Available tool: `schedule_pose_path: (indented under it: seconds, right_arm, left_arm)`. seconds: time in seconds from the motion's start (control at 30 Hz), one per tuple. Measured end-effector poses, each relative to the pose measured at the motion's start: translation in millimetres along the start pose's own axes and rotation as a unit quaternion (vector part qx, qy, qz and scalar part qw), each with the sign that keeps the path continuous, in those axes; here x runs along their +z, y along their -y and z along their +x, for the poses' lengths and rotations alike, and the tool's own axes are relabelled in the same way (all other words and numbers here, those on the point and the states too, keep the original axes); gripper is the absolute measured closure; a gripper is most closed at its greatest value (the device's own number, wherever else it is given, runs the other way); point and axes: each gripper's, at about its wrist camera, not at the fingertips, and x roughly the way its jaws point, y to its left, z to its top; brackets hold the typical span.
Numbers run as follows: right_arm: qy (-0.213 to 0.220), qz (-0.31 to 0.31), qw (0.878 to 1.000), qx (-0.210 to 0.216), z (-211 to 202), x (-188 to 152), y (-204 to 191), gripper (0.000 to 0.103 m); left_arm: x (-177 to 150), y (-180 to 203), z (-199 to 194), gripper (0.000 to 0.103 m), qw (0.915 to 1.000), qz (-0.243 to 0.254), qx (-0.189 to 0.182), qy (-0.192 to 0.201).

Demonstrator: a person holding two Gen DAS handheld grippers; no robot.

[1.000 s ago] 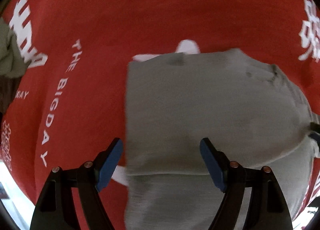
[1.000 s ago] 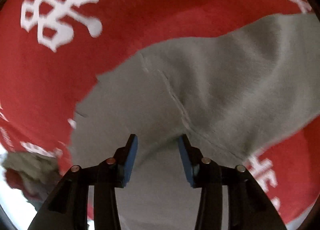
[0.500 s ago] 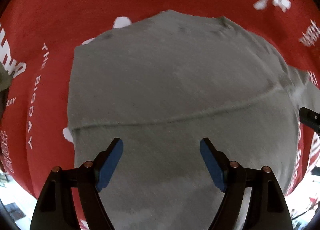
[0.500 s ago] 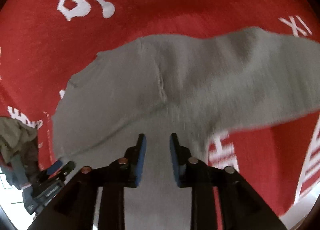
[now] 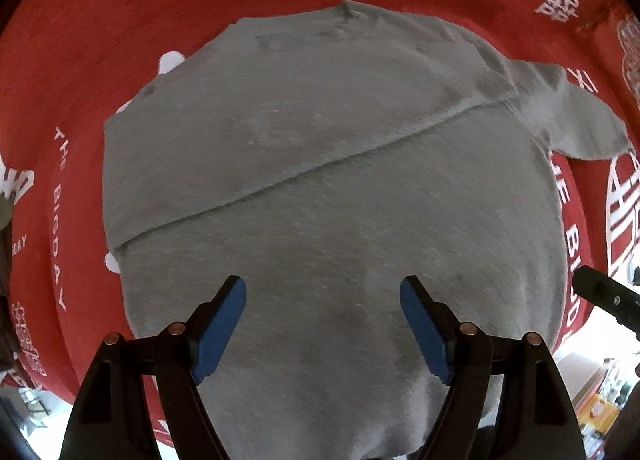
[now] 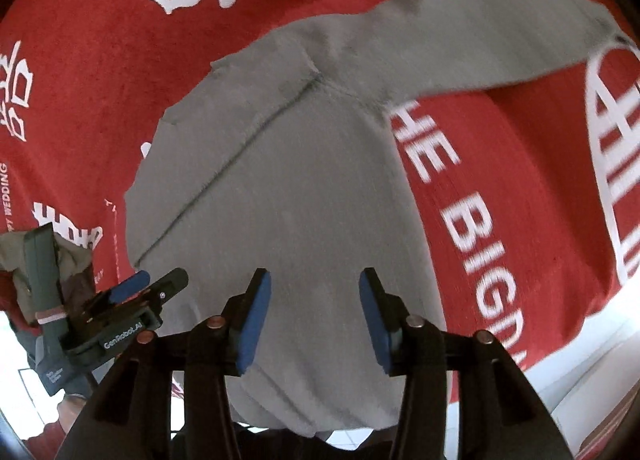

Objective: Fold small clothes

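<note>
A grey long-sleeved top (image 5: 328, 188) lies flat on the red printed cloth, its left part folded over so a straight edge (image 5: 320, 170) crosses it diagonally. One sleeve (image 6: 480, 44) stretches out to the right. My left gripper (image 5: 322, 324) is open and empty above the garment's near part. My right gripper (image 6: 314, 314) is open and empty above the same near part (image 6: 280, 200). The left gripper also shows in the right wrist view (image 6: 132, 300), at the garment's left edge. The garment's near hem hangs over the table edge.
The red cloth (image 5: 80, 40) with white lettering covers the table. A pile of other clothes (image 6: 24, 260) lies at the far left. The table's near edge and the floor beyond (image 6: 580, 360) show at the bottom right.
Both grippers have pulled back toward me, so more of the garment shows. The right gripper narrowed, then opened wider. The sleeve now lies stretched out to the right.
</note>
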Motion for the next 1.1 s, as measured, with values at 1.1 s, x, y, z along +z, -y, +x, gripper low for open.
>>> schedule_pose_path:
  seconds: [1.1]
  right_arm:
    - [0.119,0.178,0.974,0.076,-63,106,246,0.046]
  left_arm:
    - [108,183,23,0.023,0.9998,0.0,-0.012,-0.016]
